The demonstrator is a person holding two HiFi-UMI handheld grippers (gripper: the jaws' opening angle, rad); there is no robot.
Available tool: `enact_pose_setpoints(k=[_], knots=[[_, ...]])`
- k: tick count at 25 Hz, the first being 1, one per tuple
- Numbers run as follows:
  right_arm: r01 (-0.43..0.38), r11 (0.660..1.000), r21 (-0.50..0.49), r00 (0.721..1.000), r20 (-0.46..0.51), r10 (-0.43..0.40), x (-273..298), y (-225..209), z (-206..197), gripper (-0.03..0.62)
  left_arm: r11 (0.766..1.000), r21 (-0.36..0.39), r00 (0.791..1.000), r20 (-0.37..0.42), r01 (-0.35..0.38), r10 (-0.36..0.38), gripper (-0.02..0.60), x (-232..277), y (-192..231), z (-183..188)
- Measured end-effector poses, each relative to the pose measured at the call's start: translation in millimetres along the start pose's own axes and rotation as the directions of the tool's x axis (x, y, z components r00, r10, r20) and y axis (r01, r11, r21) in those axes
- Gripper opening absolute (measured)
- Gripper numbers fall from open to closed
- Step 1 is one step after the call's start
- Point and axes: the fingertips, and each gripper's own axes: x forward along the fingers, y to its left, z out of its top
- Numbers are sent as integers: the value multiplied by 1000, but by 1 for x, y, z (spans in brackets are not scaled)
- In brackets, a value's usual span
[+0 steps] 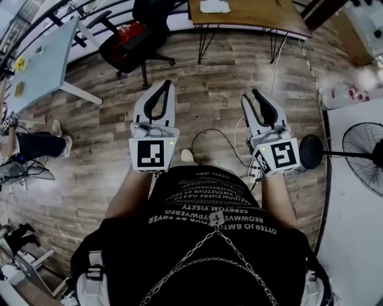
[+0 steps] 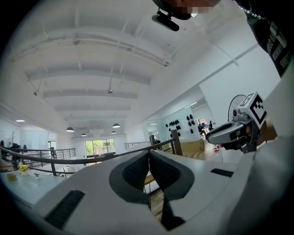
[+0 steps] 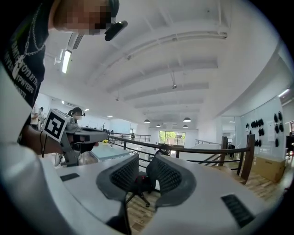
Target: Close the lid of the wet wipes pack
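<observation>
No wet wipes pack shows in any view. In the head view both grippers are held level in front of the person's body, above a wooden floor. My left gripper (image 1: 166, 85) has its two black-lined fingers meeting at the tips, with nothing between them; the left gripper view shows the pads closed together (image 2: 149, 153). My right gripper (image 1: 251, 94) stands a hand's width to its right. Its jaws are parted with a narrow gap (image 3: 146, 160) and hold nothing. Each gripper shows at the edge of the other's view: the right gripper (image 2: 229, 132), the left gripper (image 3: 85, 135).
A black office chair (image 1: 134, 39) stands ahead on the plank floor, beside a pale blue table (image 1: 45, 63). A wooden desk (image 1: 251, 12) lies further off. A standing fan (image 1: 359, 155) and a white surface are at the right. Cables (image 1: 221, 137) trail near the feet.
</observation>
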Motion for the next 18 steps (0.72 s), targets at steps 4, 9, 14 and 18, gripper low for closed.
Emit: enact_pose_setpoints(k=[4, 9, 14, 18], knots=[[23, 1000, -15, 1000, -21, -23, 23, 8, 2, 106, 999, -16, 999, -14, 30, -30, 29, 10, 21, -11], [57, 998, -38, 997, -46, -59, 35, 18, 7, 147, 996, -43, 997, 13, 81, -80, 29, 15, 36, -18], [72, 997, -41, 995, -67, -75, 41, 17, 3, 147, 992, -65, 994, -6, 108, -108, 29, 17, 35, -31], [58, 998, -30, 994, -87, -60, 44, 18, -6, 147, 989, -83, 992, -25, 120, -122, 29, 19, 32, -40]])
